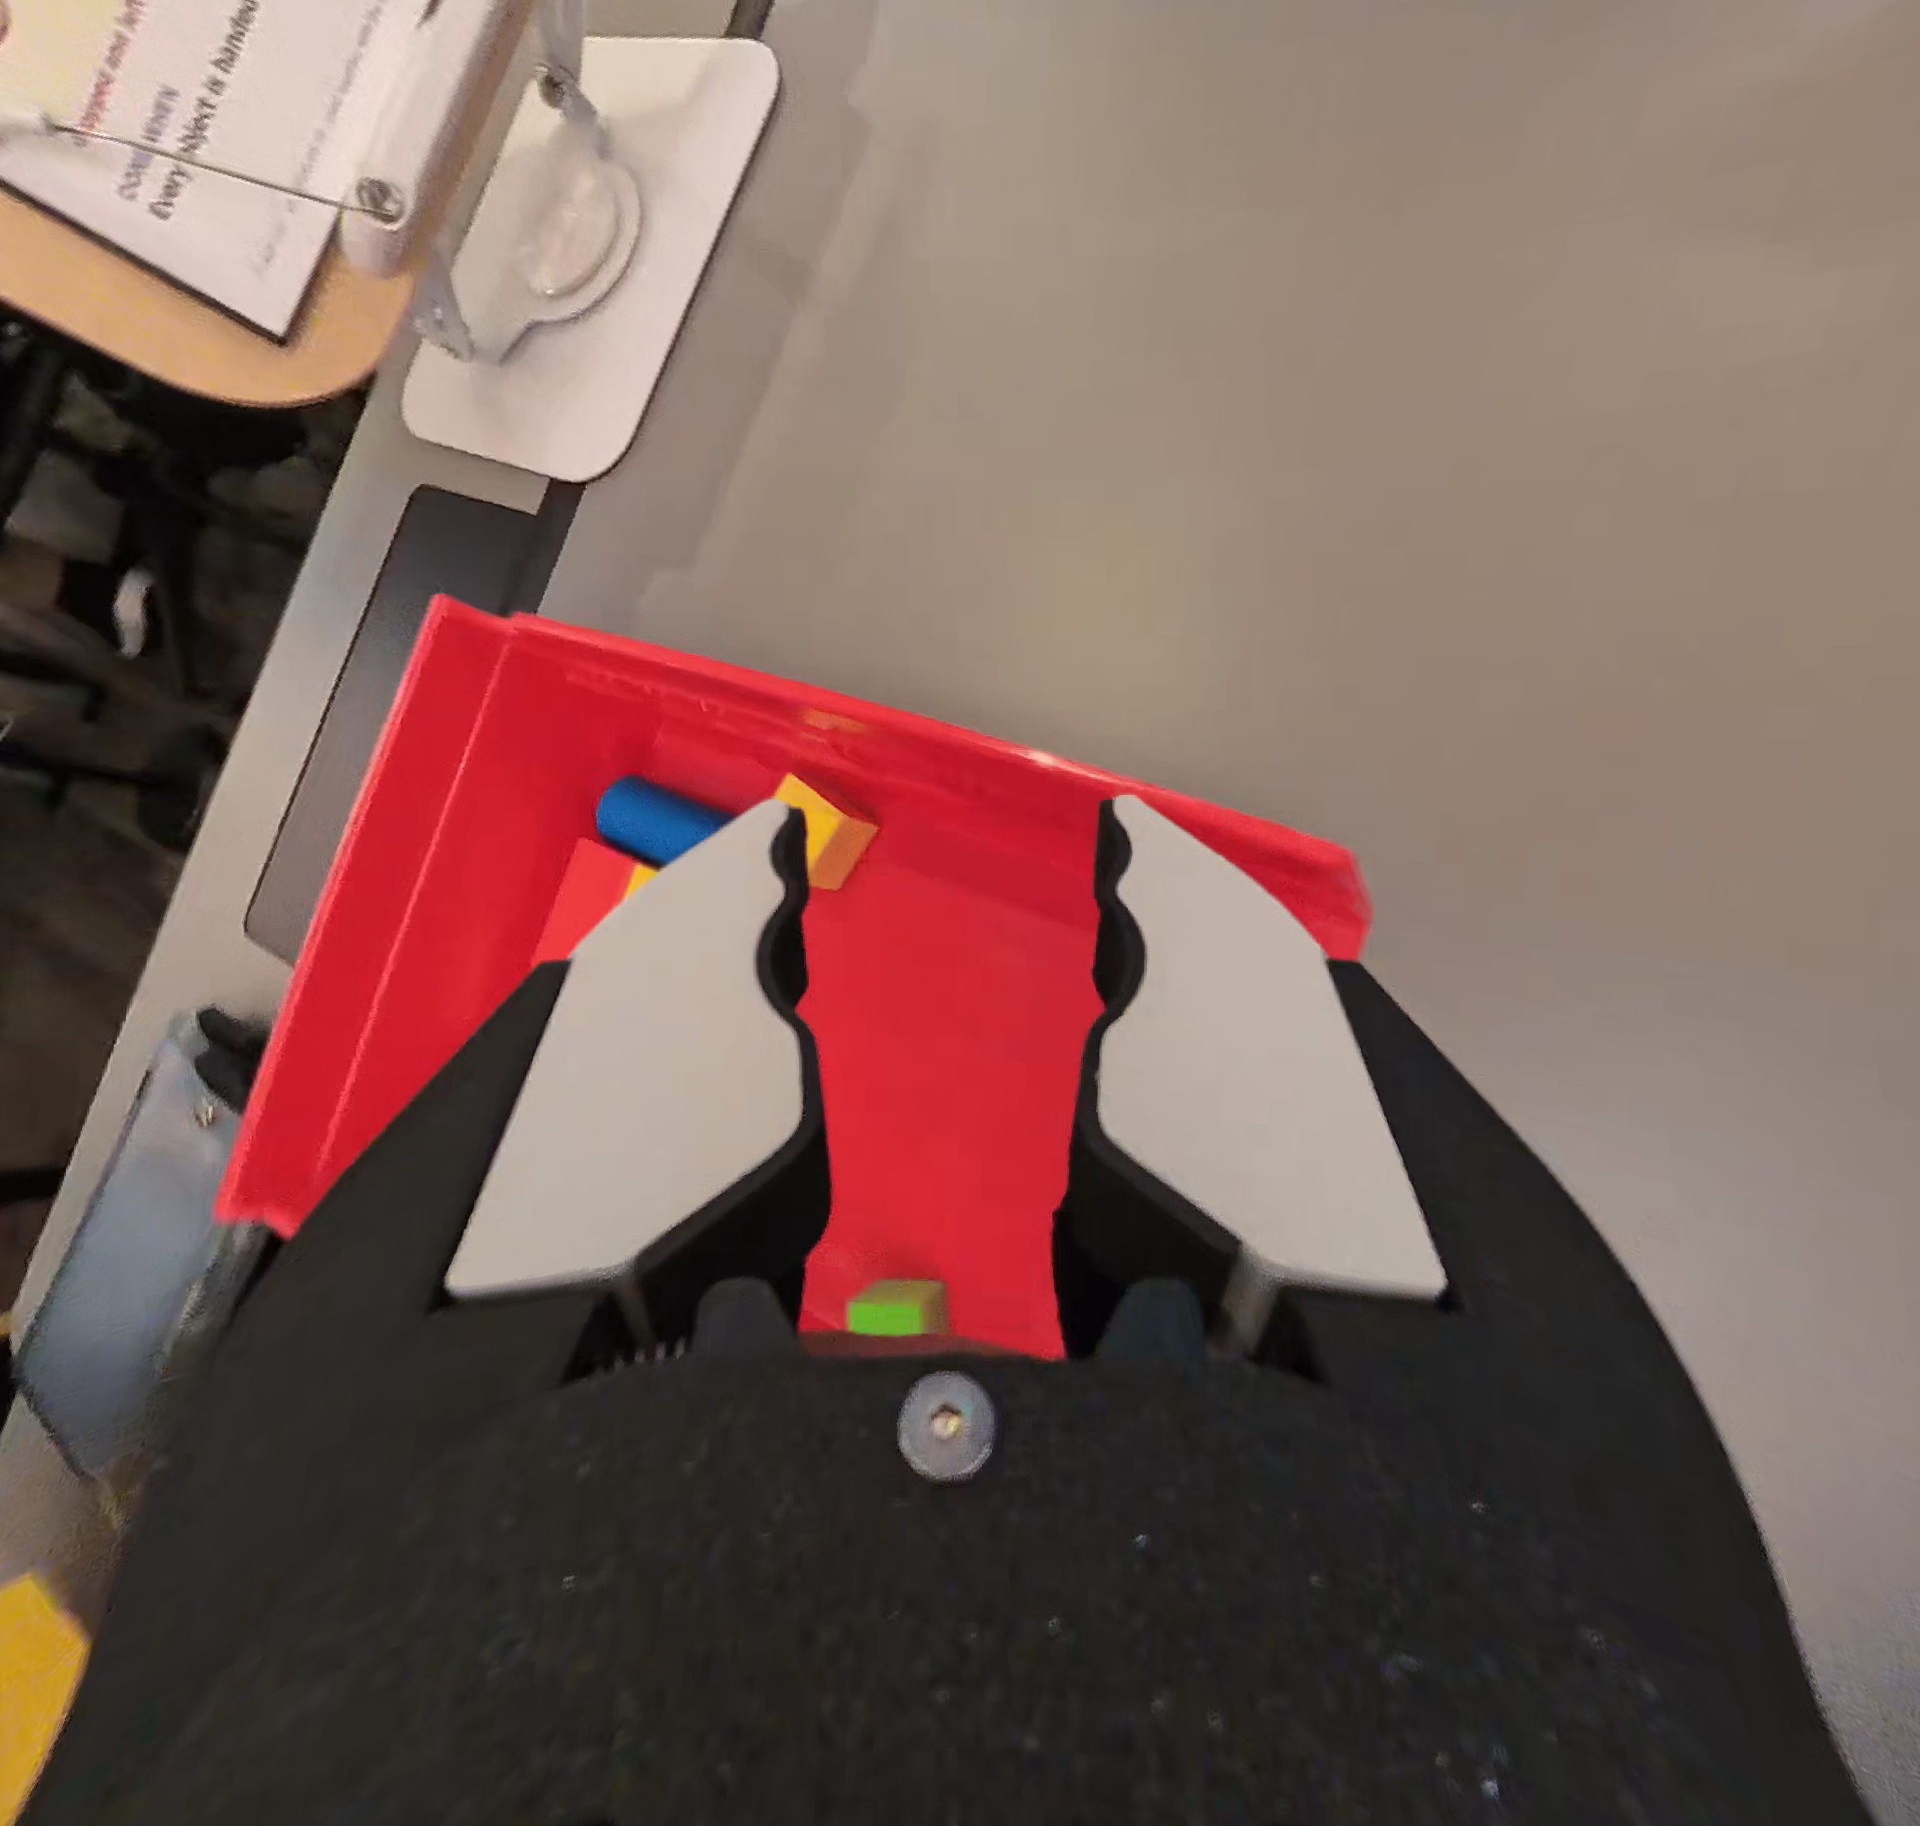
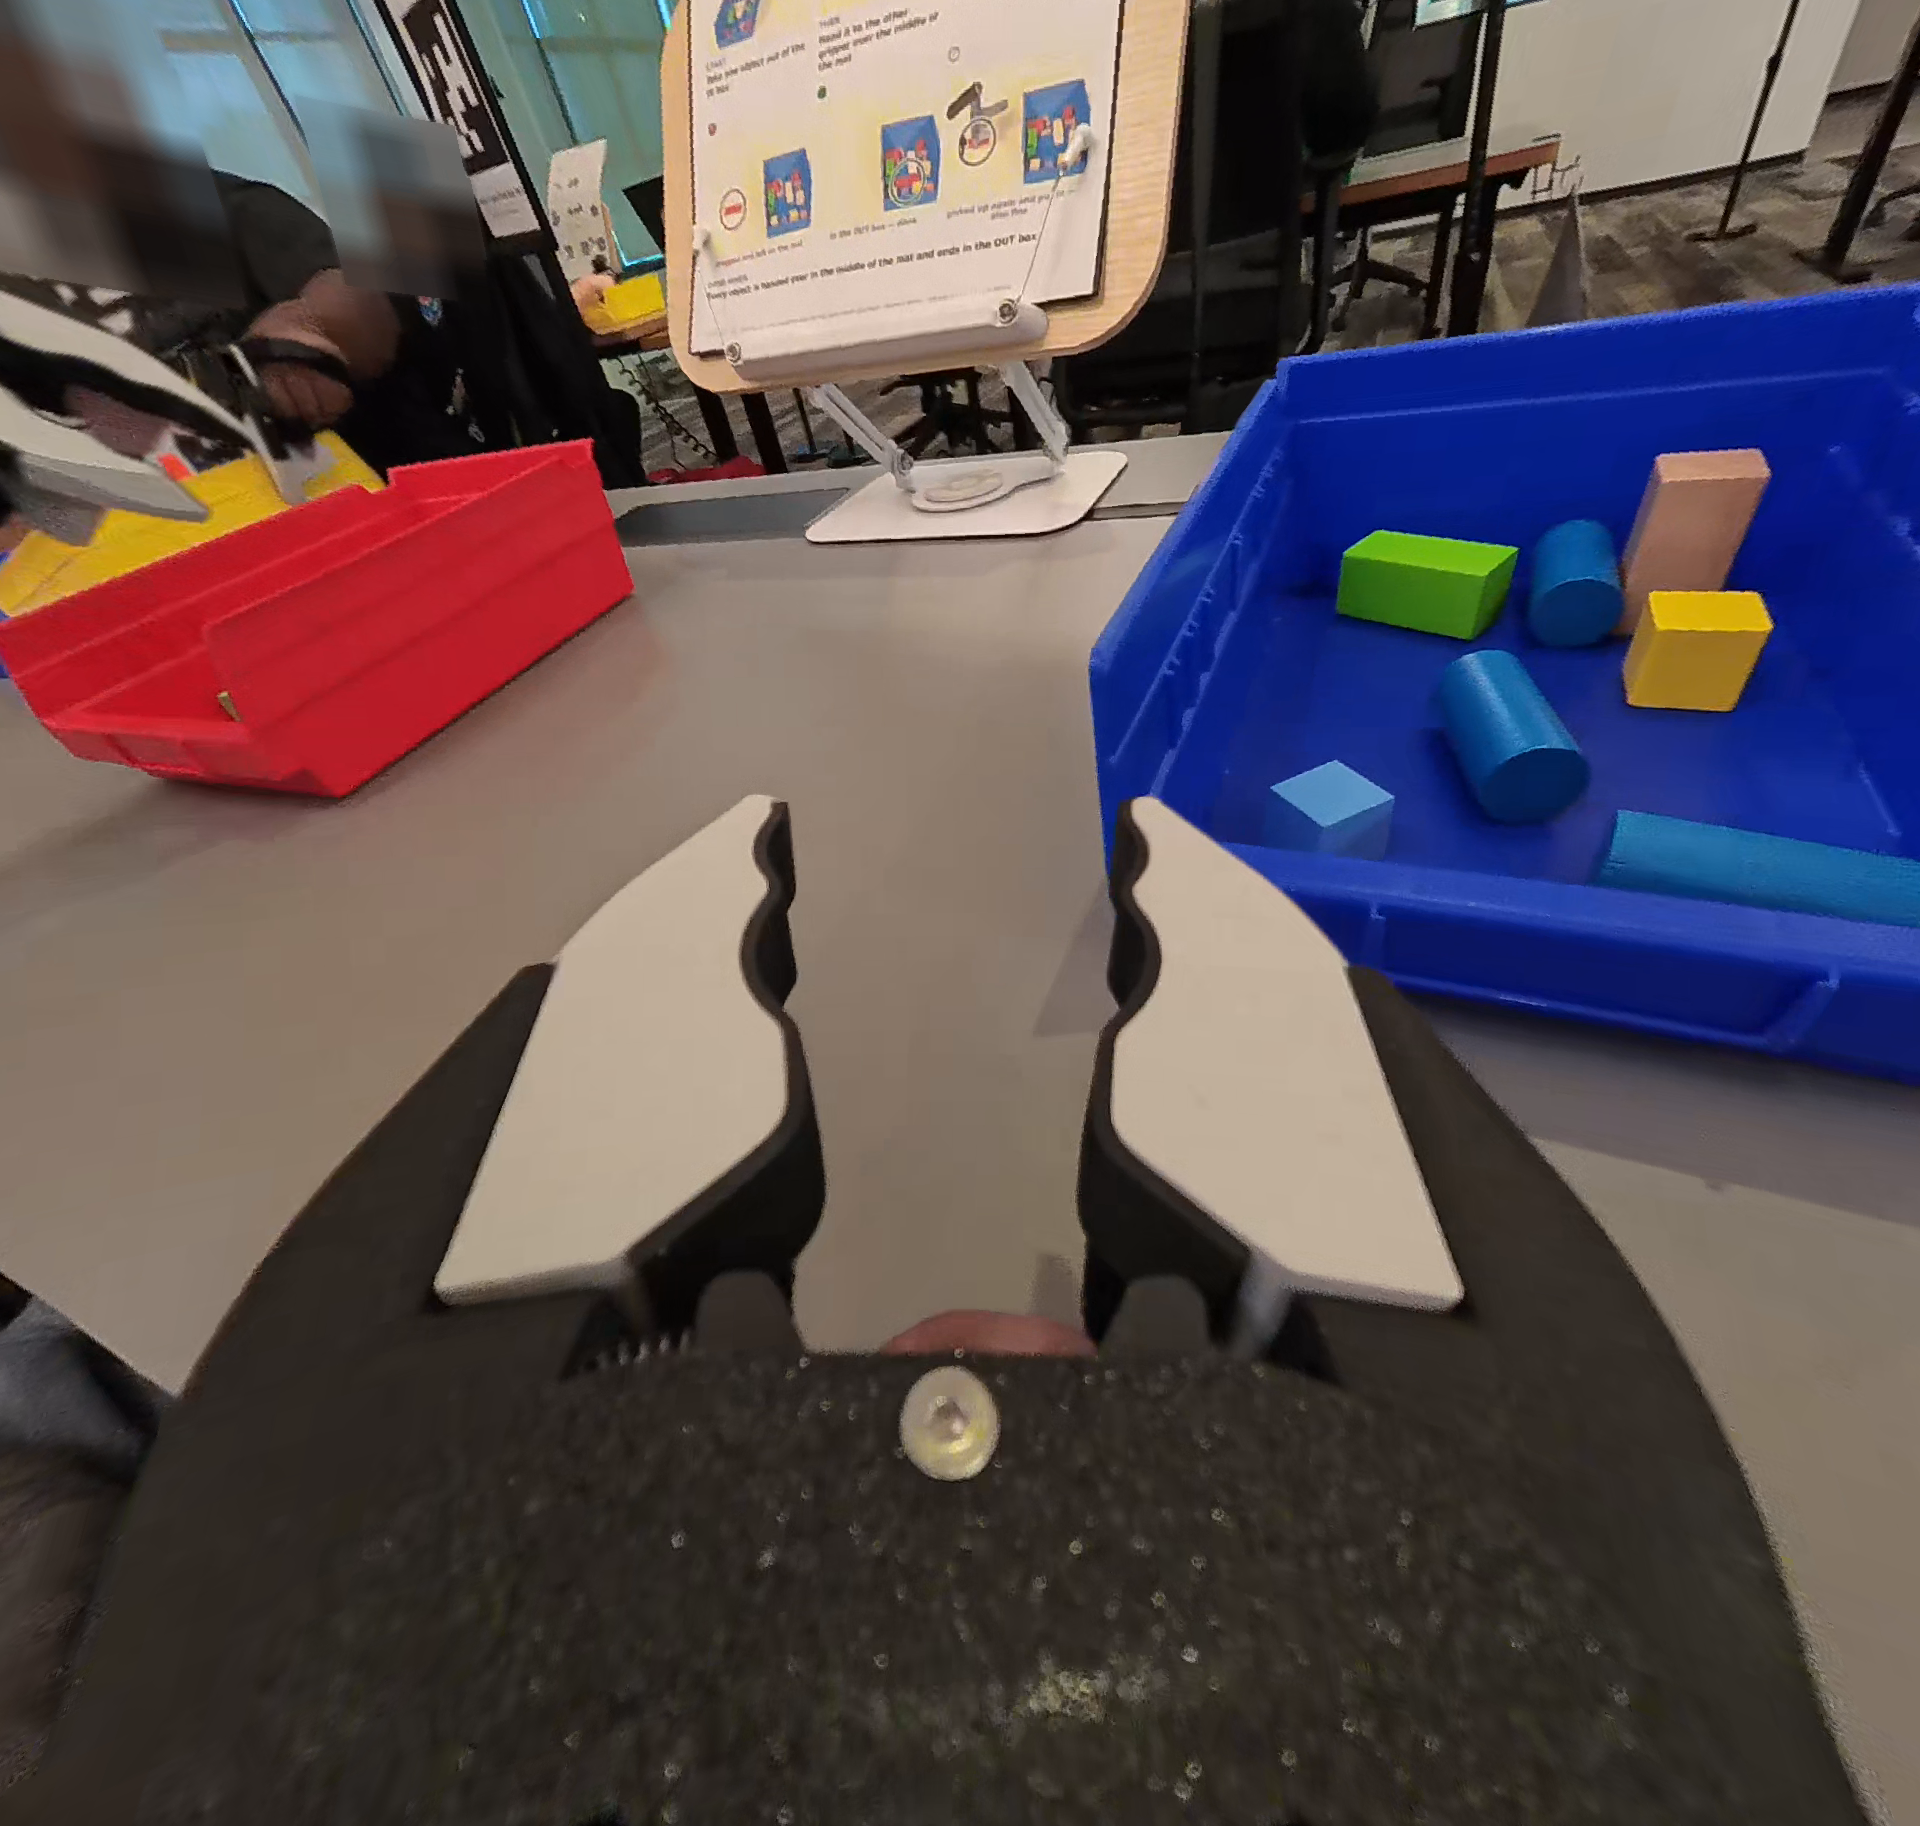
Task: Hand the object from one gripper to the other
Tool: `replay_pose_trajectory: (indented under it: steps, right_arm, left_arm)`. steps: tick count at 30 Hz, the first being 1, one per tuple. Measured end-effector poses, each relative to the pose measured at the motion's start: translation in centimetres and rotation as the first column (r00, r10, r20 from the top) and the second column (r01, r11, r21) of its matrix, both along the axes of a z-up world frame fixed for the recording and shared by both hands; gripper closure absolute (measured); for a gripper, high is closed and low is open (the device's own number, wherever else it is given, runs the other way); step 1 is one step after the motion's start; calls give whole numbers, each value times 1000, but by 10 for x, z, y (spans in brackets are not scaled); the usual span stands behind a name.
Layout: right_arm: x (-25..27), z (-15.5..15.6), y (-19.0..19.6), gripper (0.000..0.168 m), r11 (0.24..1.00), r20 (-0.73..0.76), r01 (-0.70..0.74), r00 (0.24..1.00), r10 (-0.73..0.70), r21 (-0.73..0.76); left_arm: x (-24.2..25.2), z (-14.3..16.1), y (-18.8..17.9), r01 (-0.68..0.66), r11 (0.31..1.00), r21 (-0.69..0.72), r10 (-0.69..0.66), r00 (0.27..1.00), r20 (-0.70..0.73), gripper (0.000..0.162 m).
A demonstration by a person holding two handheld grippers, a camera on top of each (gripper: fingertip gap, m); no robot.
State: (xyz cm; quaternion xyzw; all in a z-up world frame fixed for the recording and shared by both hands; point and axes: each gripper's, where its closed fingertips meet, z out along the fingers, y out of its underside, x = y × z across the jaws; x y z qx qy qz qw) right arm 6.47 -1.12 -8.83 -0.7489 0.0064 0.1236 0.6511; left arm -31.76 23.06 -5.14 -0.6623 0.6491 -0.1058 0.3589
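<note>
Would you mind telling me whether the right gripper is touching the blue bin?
Apart. In the right wrist view, the right gripper hangs open over the grey table, and a strip of table shows between its fingertip and the blue bin.

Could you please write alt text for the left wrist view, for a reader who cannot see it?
The open, empty left gripper points down into a red bin on a grey table. In the bin lie a blue cylinder, a yellow block and a green block. A white stand base sits beyond.

Printed instruction sheet (image 2: 904,103) on stand (image 2: 966,488)
</note>
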Motion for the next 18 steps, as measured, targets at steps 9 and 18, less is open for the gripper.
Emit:
replay_pose_trajectory:
  steps: [9,18]
  right_arm:
    - [4,3,14,110,1000,-13,-9,1000,9,17]
    - [-3,-11,31,110,999,-14,-30,999,29,-34]
  left_arm:
    - [-6,-82,80,150,983,-107,-178,929,-324,106]
    - [3,-128,97,256,949,-182,-311,849,-428,110]
